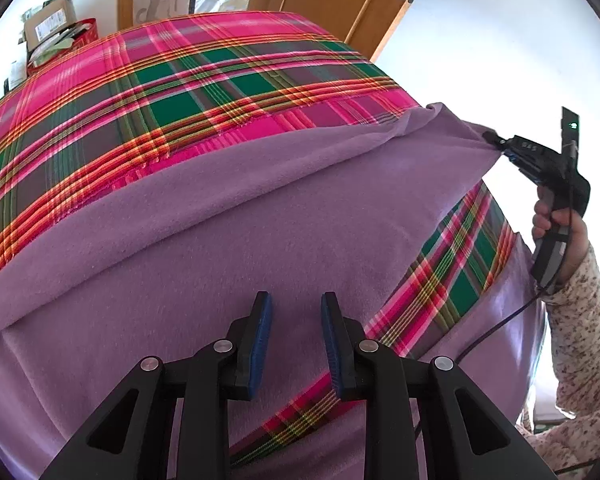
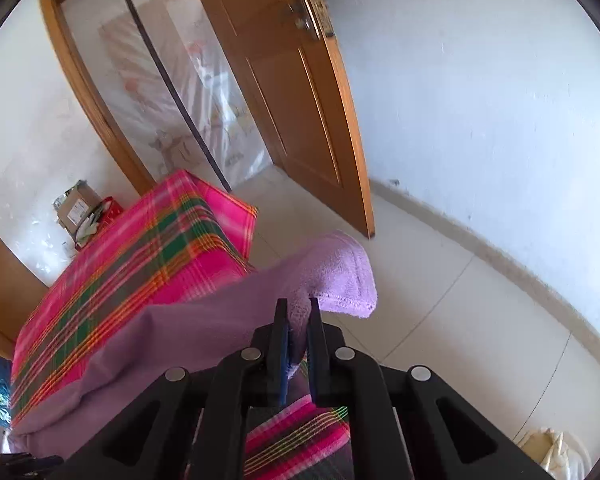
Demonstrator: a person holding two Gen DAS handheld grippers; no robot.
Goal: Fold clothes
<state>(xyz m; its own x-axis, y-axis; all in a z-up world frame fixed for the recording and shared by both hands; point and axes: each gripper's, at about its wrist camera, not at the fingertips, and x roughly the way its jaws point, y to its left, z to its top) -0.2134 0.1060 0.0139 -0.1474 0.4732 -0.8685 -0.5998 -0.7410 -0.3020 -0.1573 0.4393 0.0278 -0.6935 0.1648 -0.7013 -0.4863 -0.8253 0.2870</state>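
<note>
A lilac fleece garment (image 1: 260, 216) lies spread over a table covered by a pink, green and orange plaid cloth (image 1: 204, 92). My left gripper (image 1: 296, 300) hovers open and empty just above the near part of the garment. My right gripper (image 1: 496, 142) is at the garment's far right corner, shut on it and lifting it off the table. In the right wrist view the right gripper (image 2: 298, 308) is shut on the lilac garment (image 2: 332, 272), whose corner flops over the fingertips above the floor.
A cardboard box (image 1: 50, 24) and a red container (image 1: 86, 32) sit at the table's far left edge. A wooden door (image 2: 284, 92) stands open beyond the table. Tiled floor (image 2: 440, 300) lies to the right, a white wall behind it.
</note>
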